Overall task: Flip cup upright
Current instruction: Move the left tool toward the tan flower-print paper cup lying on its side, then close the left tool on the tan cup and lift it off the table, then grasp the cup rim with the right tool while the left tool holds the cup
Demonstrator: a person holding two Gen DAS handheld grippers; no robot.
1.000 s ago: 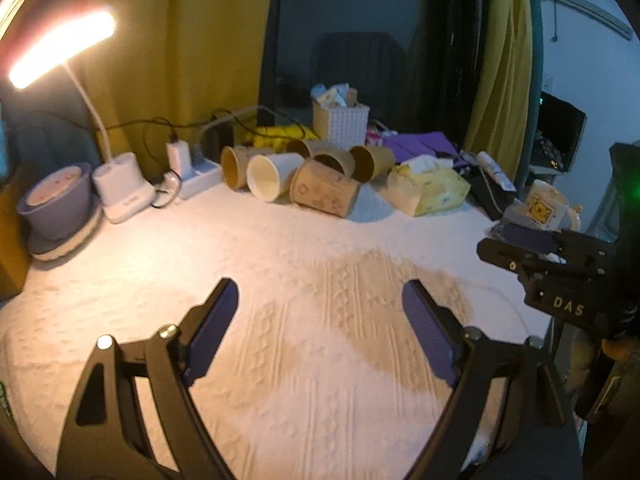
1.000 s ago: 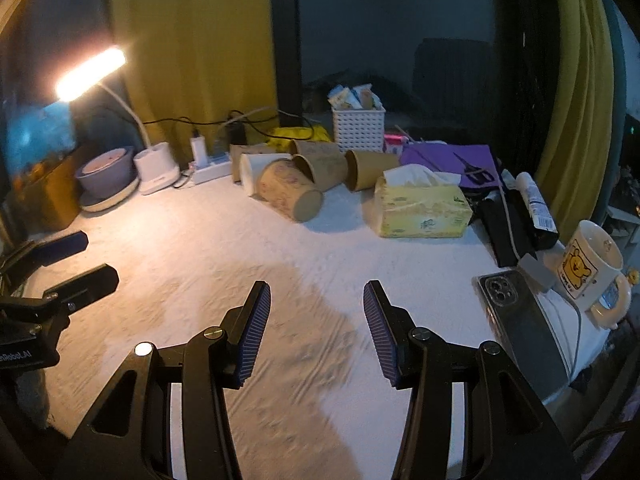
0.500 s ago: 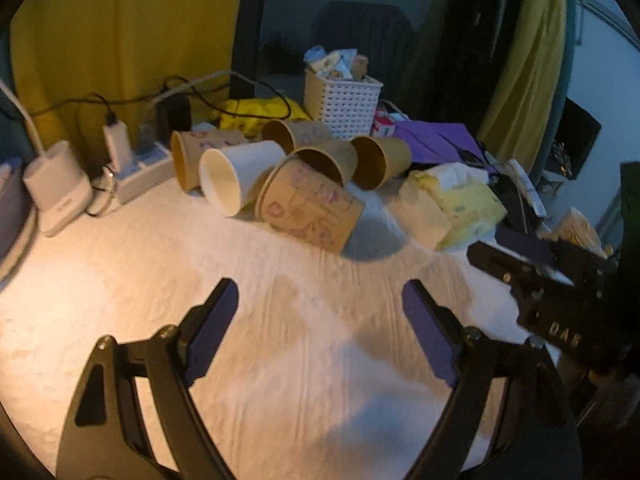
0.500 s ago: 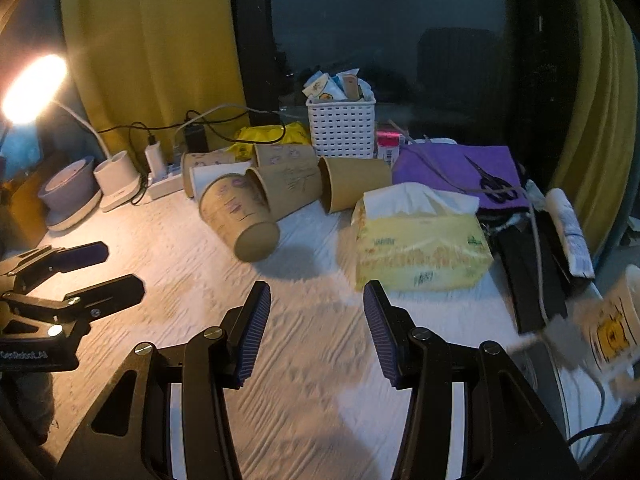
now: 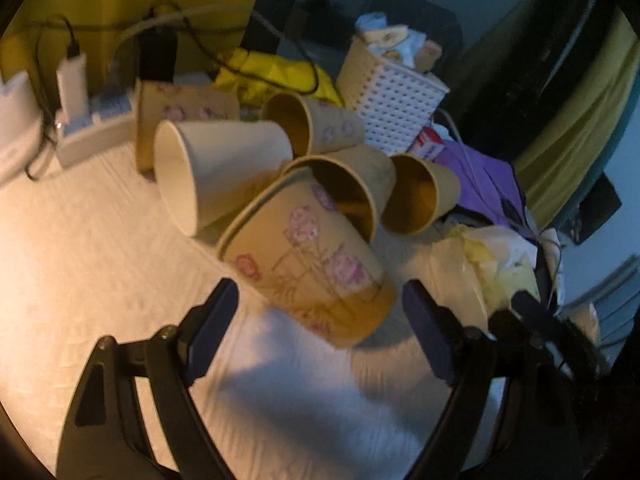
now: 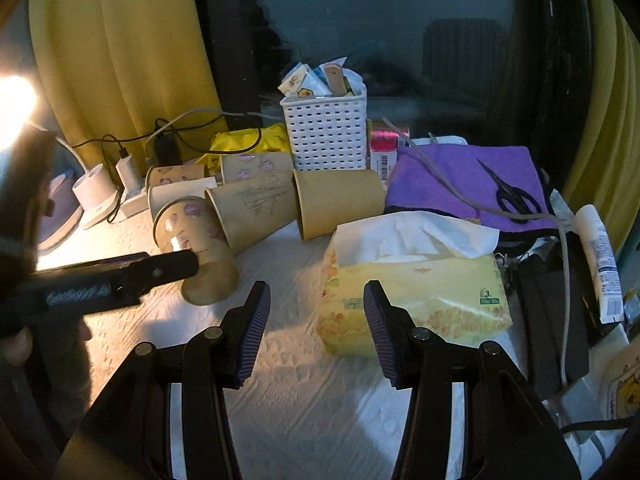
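A tan paper cup with pink flowers [image 5: 308, 268] lies on its side on the white cloth, base toward me, nearest of a pile of several tipped cups. My left gripper [image 5: 316, 324] is open, its fingers on either side of the cup's base, not touching. In the right wrist view the same cup [image 6: 196, 244] lies at left with the left gripper's finger [image 6: 160, 270] across it. My right gripper [image 6: 316, 316] is open and empty, above the cloth in front of the tissue pack.
A white cup [image 5: 208, 176] and plain tan cups [image 5: 416, 196] lie behind. A yellow tissue pack [image 6: 416, 284] sits to the right, a white basket [image 6: 326, 132] and power strip [image 5: 92, 132] at the back. Purple cloth with scissors [image 6: 512, 196] is far right.
Both grippers have moved forward toward the cups. The left one has closed in on the flowered cup, whose base now lies between its open fingers. Jaw openings are unchanged.
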